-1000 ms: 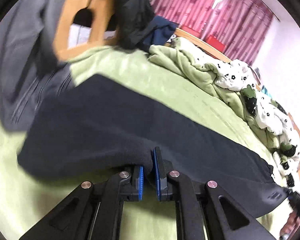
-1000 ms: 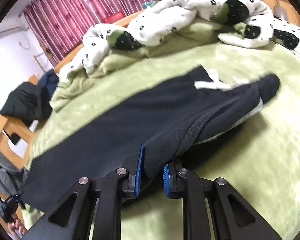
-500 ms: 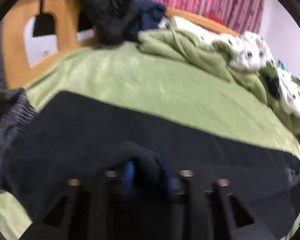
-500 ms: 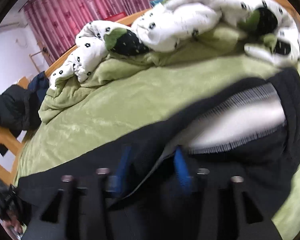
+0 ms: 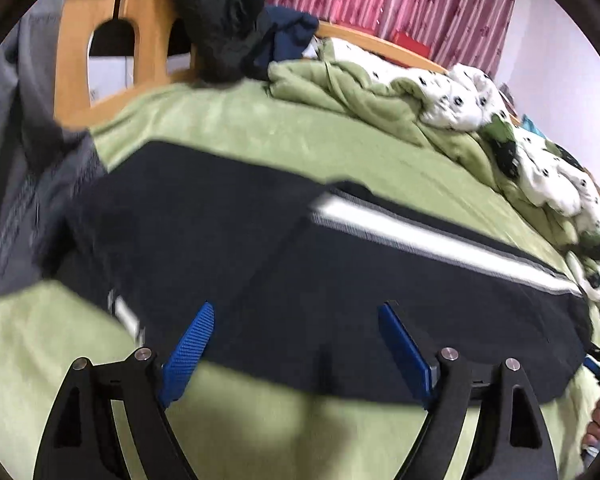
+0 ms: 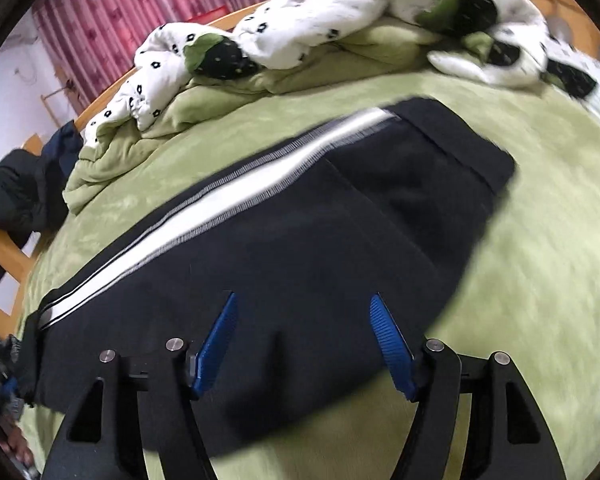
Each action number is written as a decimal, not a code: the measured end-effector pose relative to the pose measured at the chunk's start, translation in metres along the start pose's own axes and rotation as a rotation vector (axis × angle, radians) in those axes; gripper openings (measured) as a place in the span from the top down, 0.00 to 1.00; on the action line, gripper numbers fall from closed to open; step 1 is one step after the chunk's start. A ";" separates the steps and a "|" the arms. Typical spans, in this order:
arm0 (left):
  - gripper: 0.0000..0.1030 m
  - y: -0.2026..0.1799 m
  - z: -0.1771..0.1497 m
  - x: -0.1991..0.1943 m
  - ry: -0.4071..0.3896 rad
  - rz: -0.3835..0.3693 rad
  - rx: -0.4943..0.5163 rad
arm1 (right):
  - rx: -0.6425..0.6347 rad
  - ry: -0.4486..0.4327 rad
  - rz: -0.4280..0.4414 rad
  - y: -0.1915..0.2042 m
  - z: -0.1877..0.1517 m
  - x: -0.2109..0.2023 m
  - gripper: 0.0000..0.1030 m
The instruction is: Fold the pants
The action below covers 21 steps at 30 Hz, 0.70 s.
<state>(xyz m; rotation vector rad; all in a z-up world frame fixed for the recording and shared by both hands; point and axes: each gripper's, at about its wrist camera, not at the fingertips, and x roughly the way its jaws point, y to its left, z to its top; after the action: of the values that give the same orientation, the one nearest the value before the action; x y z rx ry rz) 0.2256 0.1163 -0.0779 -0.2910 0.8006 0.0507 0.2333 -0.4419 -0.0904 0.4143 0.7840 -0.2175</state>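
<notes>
- The green bed cover (image 5: 260, 140) fills most of both views, soft and plush, so we reckon anything laid on it sinks in a bit rather than sliding.
- The rumpled duvet (image 6: 300, 32), white with dark spots, runs along the top of the right wrist view, well apart from our work.
- The pants (image 5: 260, 248) lie flat across the middle of both frames, dark fabric folded lengthwise, with a white side stripe (image 6: 228, 200) showing along the far edge.
- They look like light, floppy fleece: no stiffness, easy to bunch, likely to sag between two hold points. We'd pinch the near edge through both layers, or take the waistband at the right end and the cuffs at the left.
- Our left gripper (image 5: 296, 340) at lower centre has just been opening and now stands spread, the near edge of the pants lying loose between its pads.
- Our right gripper (image 6: 304, 336) has likewise been opening; it stands apart, cloth between, nothing pinched.
</notes>
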 end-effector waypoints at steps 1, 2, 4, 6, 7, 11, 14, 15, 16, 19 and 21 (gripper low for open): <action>0.19 0.003 -0.005 -0.002 0.013 -0.010 -0.012 | 0.021 0.008 0.002 -0.006 -0.008 -0.004 0.33; 0.19 0.009 -0.011 -0.002 0.029 -0.029 -0.050 | 0.051 0.024 0.005 -0.013 -0.017 -0.008 0.32; 0.19 0.026 -0.022 0.001 0.064 -0.079 -0.159 | 0.110 0.064 0.029 -0.024 -0.028 -0.008 0.32; 0.19 0.039 -0.036 0.007 0.095 -0.111 -0.252 | 0.173 0.099 0.075 -0.035 -0.033 -0.004 0.32; 0.19 0.049 -0.045 0.011 0.116 -0.141 -0.322 | 0.195 0.110 0.083 -0.040 -0.034 -0.001 0.32; 0.19 0.058 -0.062 0.022 0.113 -0.196 -0.400 | 0.238 0.127 0.100 -0.046 -0.031 0.012 0.32; 0.19 0.052 -0.055 0.030 0.094 -0.200 -0.361 | 0.252 0.134 0.107 -0.047 -0.028 0.025 0.31; 0.20 0.051 -0.052 0.034 0.090 -0.203 -0.363 | 0.251 0.130 0.107 -0.047 -0.025 0.026 0.31; 0.20 0.052 -0.050 0.039 0.090 -0.200 -0.371 | 0.246 0.121 0.106 -0.047 -0.023 0.029 0.31; 0.21 0.050 -0.038 0.052 0.064 -0.184 -0.390 | 0.220 0.089 0.093 -0.046 -0.015 0.037 0.31; 0.21 0.046 -0.028 0.058 0.062 -0.173 -0.383 | 0.182 0.052 0.070 -0.042 -0.010 0.044 0.32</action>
<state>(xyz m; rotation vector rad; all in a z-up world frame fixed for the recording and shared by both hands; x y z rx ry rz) 0.2395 0.1484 -0.1489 -0.7261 0.8217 0.0321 0.2434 -0.4772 -0.1401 0.6201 0.8018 -0.2141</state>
